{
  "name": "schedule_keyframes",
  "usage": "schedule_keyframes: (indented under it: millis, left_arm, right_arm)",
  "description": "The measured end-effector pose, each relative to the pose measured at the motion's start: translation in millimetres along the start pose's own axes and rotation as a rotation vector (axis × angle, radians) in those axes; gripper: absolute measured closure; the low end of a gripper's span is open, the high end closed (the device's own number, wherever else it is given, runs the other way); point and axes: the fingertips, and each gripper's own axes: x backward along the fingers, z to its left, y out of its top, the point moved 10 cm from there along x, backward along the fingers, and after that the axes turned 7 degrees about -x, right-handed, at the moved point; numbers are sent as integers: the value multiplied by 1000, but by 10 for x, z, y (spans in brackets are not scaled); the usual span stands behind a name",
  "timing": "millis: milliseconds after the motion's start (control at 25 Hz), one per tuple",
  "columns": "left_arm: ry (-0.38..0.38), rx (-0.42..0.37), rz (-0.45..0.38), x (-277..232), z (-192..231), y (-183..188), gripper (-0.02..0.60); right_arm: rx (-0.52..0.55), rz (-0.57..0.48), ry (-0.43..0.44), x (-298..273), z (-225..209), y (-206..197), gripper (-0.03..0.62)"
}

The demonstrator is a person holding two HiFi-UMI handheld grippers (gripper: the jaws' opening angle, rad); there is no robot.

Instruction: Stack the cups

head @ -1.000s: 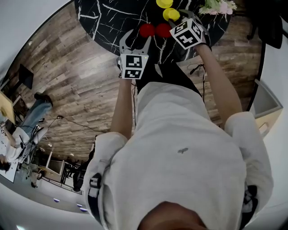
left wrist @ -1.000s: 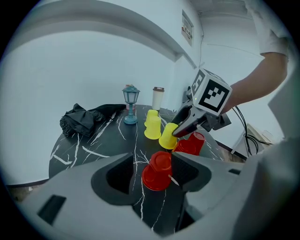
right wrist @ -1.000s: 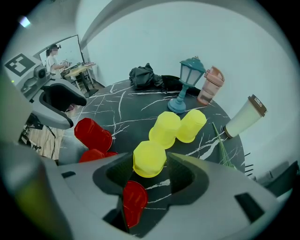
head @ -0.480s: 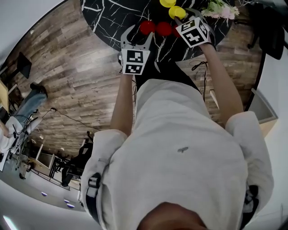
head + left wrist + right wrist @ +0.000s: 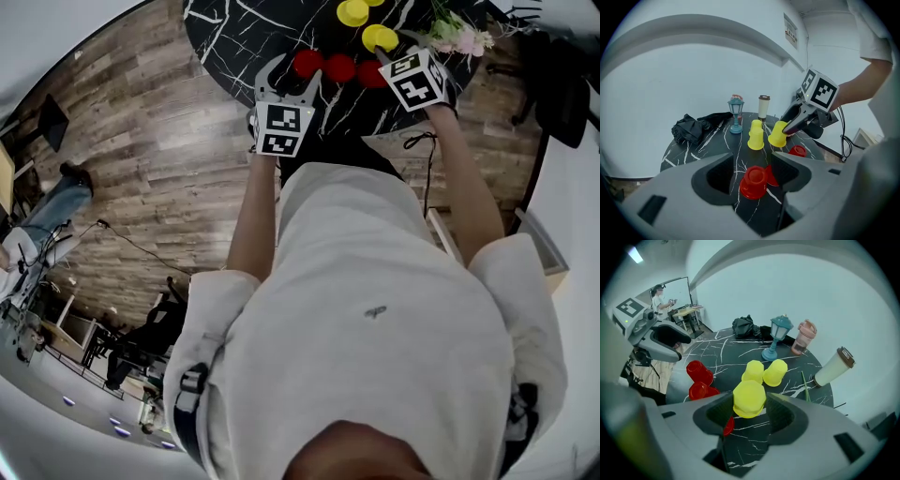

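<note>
The right tongs pinch an upturned yellow cup by its sides, mouth down and long axis near upright. It seems to hang clear of the tabletop, though the wide lens makes that hard to judge. Two yellow cups stand mouth down on the person's side of the blue lantern, and the pinched cup is nearer the person again, so they lie ahead of it, towards the lantern. The right hand is the closer one to them and points steeply down. The left tongs are spread and grip nothing. They slant down over a red cup, well short of the lantern.
</note>
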Motion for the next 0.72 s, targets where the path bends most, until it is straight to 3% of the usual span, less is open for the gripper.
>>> schedule_keyframes:
  millis: [320,720]
  left_arm:
    - [5,-10,-14,52,-129,35,333]
    - [16,-40,-36,120,-160,109,337]
  right_arm:
    - [23,-49,61,209,53,19,370]
    - [138,-77,103,501,253,-8,370]
